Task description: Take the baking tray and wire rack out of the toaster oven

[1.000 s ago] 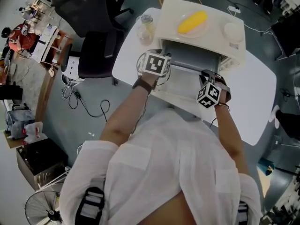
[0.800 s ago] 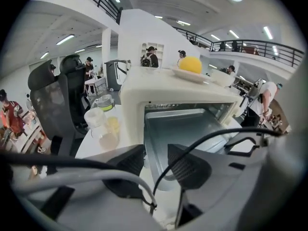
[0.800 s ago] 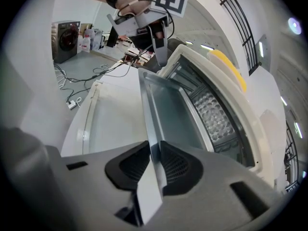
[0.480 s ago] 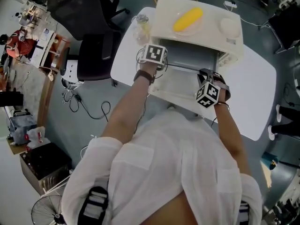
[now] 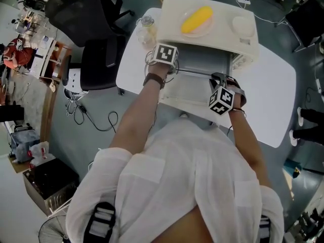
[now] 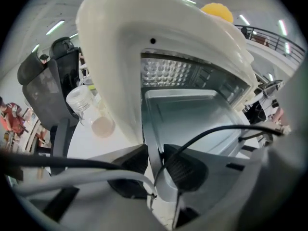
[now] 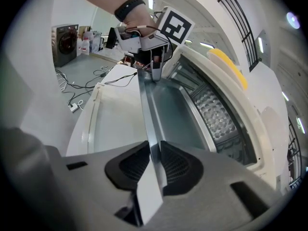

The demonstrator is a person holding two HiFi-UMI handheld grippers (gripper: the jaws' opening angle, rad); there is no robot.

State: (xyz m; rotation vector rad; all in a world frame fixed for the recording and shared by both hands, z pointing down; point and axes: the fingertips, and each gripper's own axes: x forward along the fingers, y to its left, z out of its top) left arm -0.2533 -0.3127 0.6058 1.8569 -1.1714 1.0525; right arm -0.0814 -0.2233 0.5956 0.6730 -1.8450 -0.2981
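Left tongs (image 6: 155, 158): have just been closing, now clenched on front lip of baking tray (image 6: 192, 114), at left corner of toaster oven (image 5: 223, 32) mouth. Right tongs (image 7: 154, 165): clamped on same lip, toward right corner of mouth. I grip both ends, likely so tray slides out level, no skew. Tray body inside oven, lip just over dropped door (image 5: 185, 92). Wire rack: can't make out. Oven sits on tabletop (image 5: 271, 100).
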